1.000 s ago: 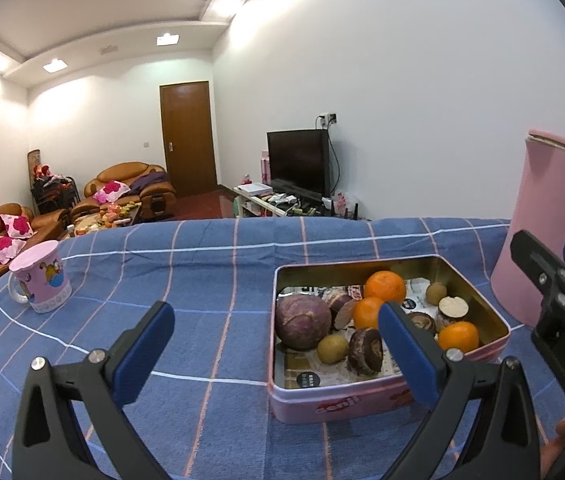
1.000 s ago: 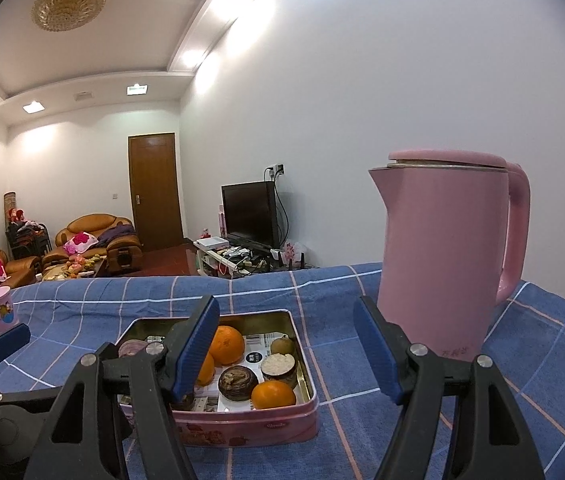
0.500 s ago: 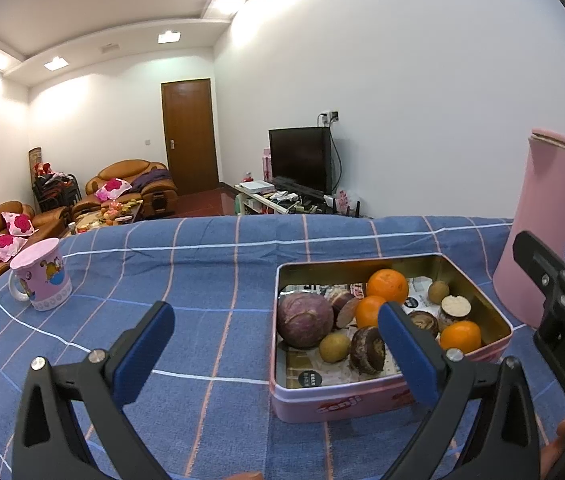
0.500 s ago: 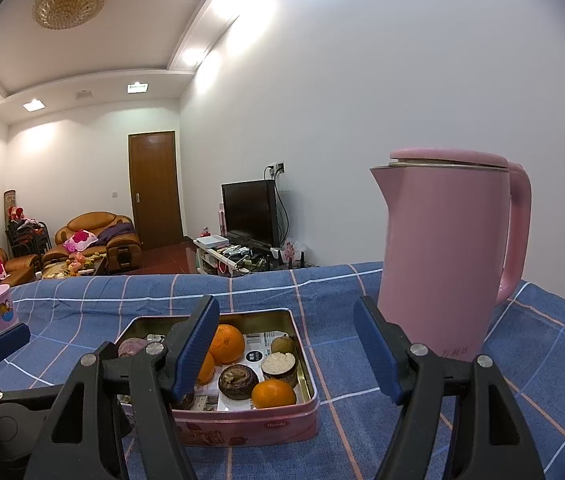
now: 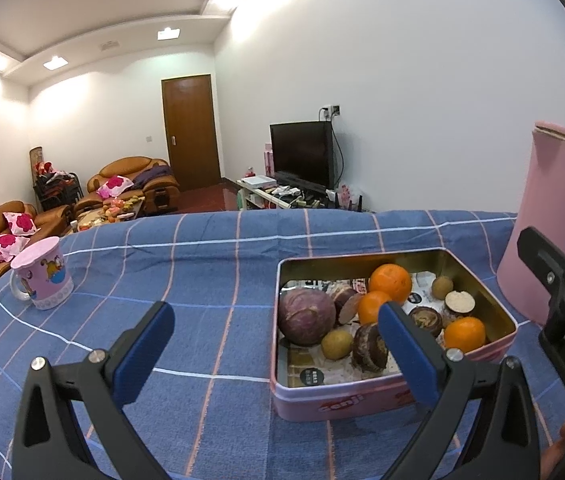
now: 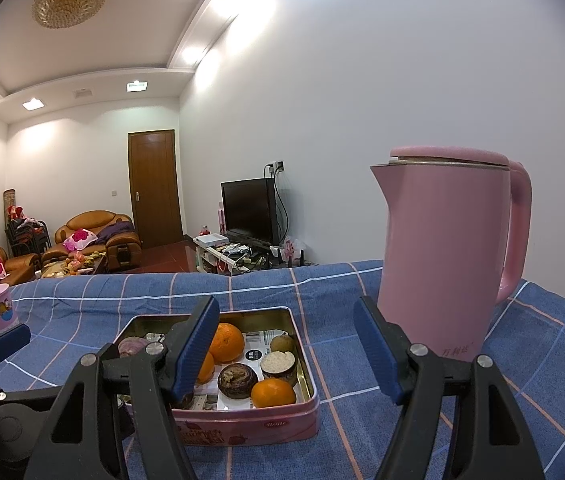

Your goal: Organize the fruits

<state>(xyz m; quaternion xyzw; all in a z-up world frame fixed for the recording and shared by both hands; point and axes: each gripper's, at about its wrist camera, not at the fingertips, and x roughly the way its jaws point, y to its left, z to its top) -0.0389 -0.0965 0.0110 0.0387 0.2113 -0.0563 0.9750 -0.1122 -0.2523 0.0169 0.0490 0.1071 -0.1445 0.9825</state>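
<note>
A pink tin (image 5: 362,398) sits on the blue checked tablecloth (image 5: 202,272). It holds three oranges, one at the back (image 5: 389,282), a purple round fruit (image 5: 306,317), small brown fruits and cut brown pieces. The tin also shows in the right wrist view (image 6: 258,426), with an orange (image 6: 272,393) at its near corner. My left gripper (image 5: 274,350) is open and empty, above the cloth at the tin's left front. My right gripper (image 6: 286,346) is open and empty, above the tin's right side.
A tall pink kettle (image 6: 448,256) stands right of the tin, close to my right gripper's right finger. A pink cartoon mug (image 5: 42,276) stands at the far left of the table. A living room with sofas and a TV lies beyond the table's far edge.
Both grippers have barely shifted; the view has risen very slightly. Nothing was gripped or moved.
</note>
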